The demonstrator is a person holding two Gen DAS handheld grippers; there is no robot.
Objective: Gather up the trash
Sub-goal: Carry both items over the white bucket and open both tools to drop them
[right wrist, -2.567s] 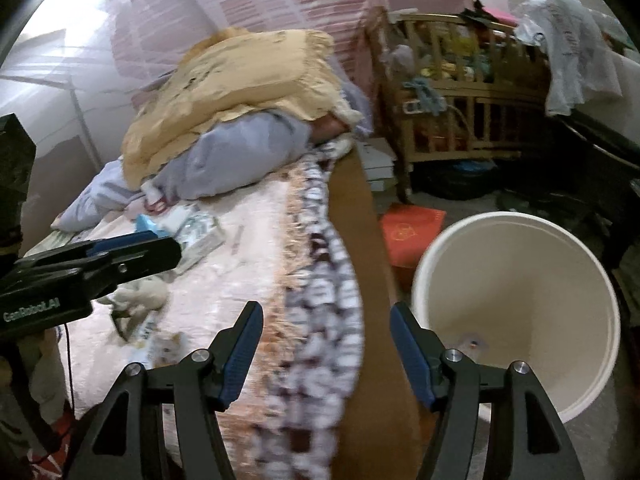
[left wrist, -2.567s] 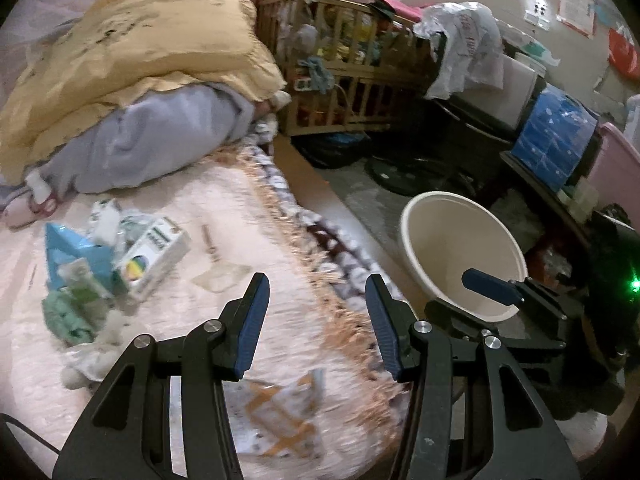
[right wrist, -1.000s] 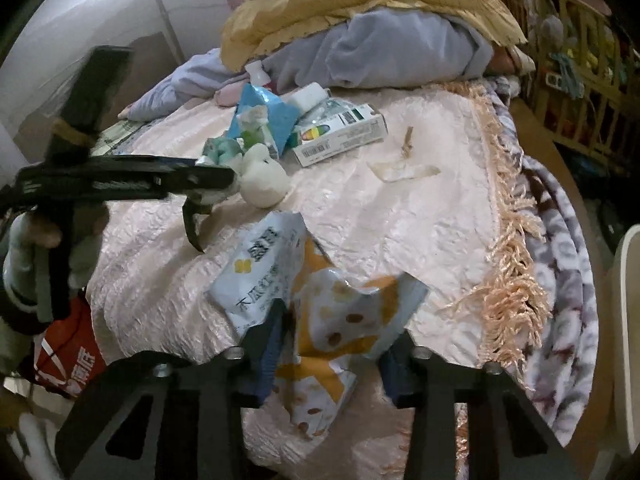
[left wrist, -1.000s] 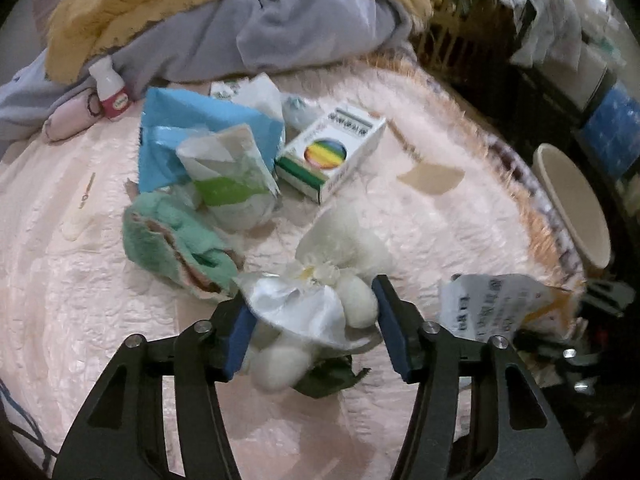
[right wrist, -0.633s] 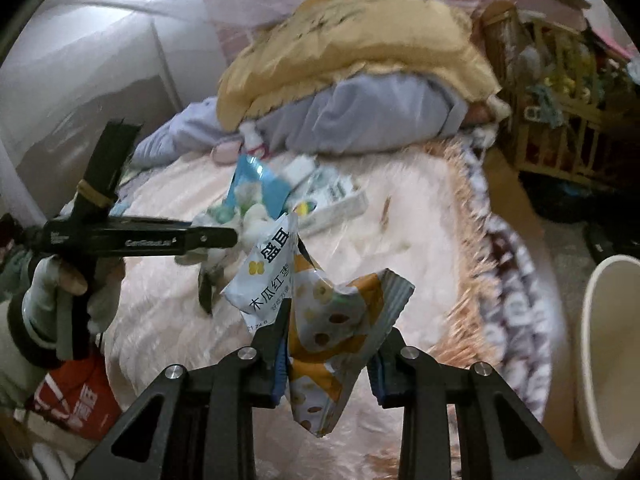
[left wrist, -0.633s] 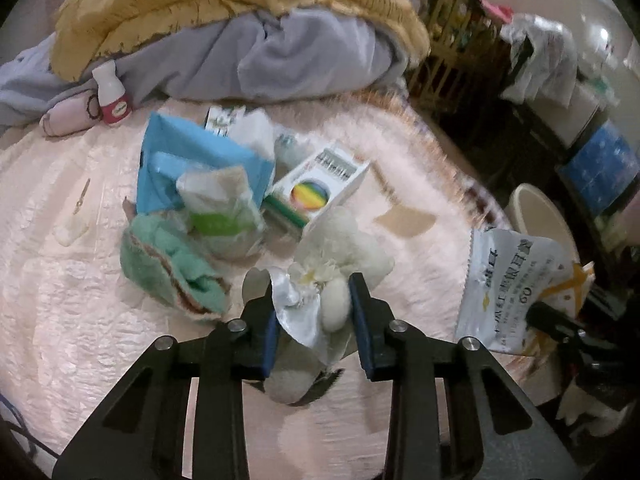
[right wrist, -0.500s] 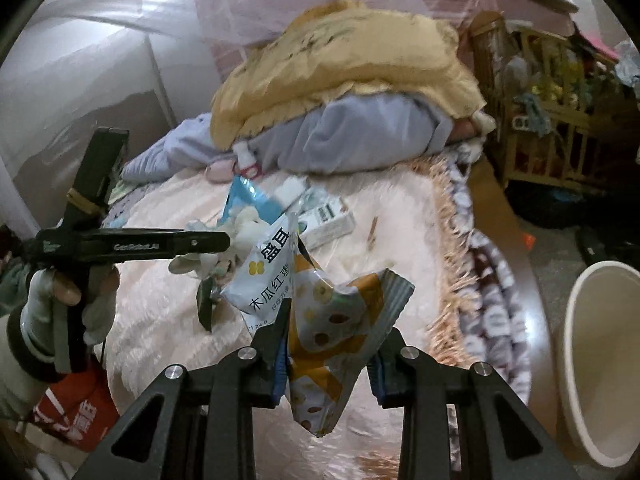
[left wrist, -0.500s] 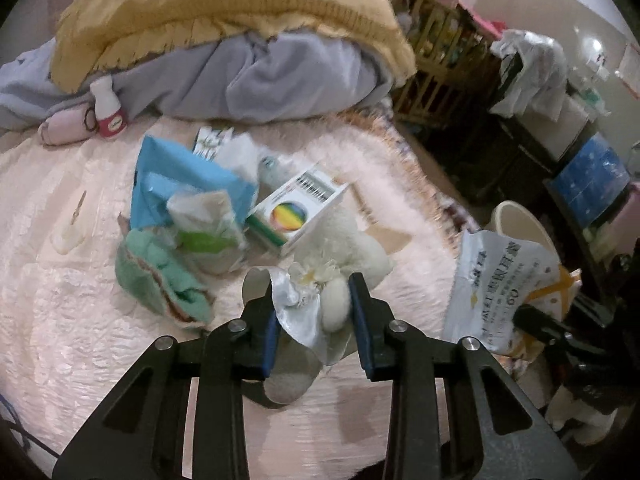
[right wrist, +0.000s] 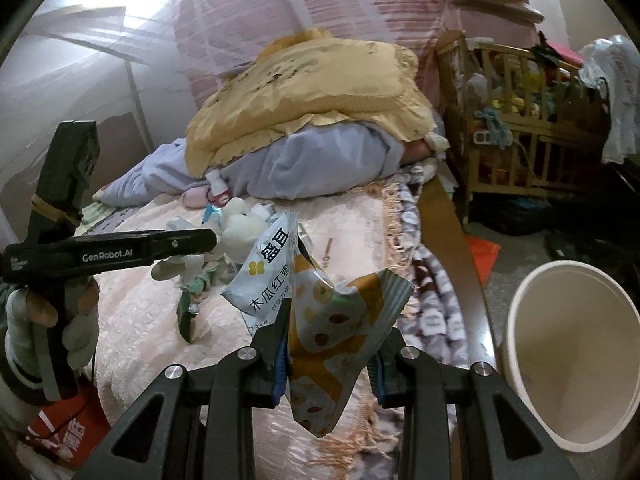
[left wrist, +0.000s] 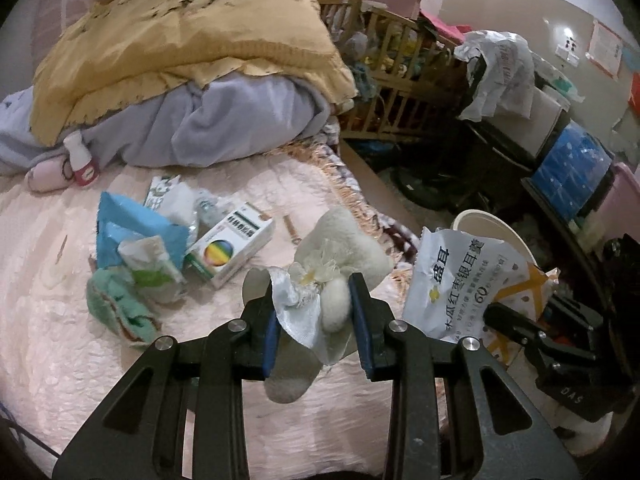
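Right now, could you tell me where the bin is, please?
In the right wrist view the bin stands on the floor at lower right, beside the bed edge, right of the snack bag.

in the left wrist view the white bin (left wrist: 486,222) at about three o'clock shows only a strip of rim behind the snack wrapper (left wrist: 452,280). the small print low on that wrapper is too fine to read. in the right wrist view the bin (right wrist: 568,360) is cut off by the edge at four o'clock. the litter pile (right wrist: 208,268) at nine o'clock sits partly behind the left gripper (right wrist: 218,240), its pieces too small to name.
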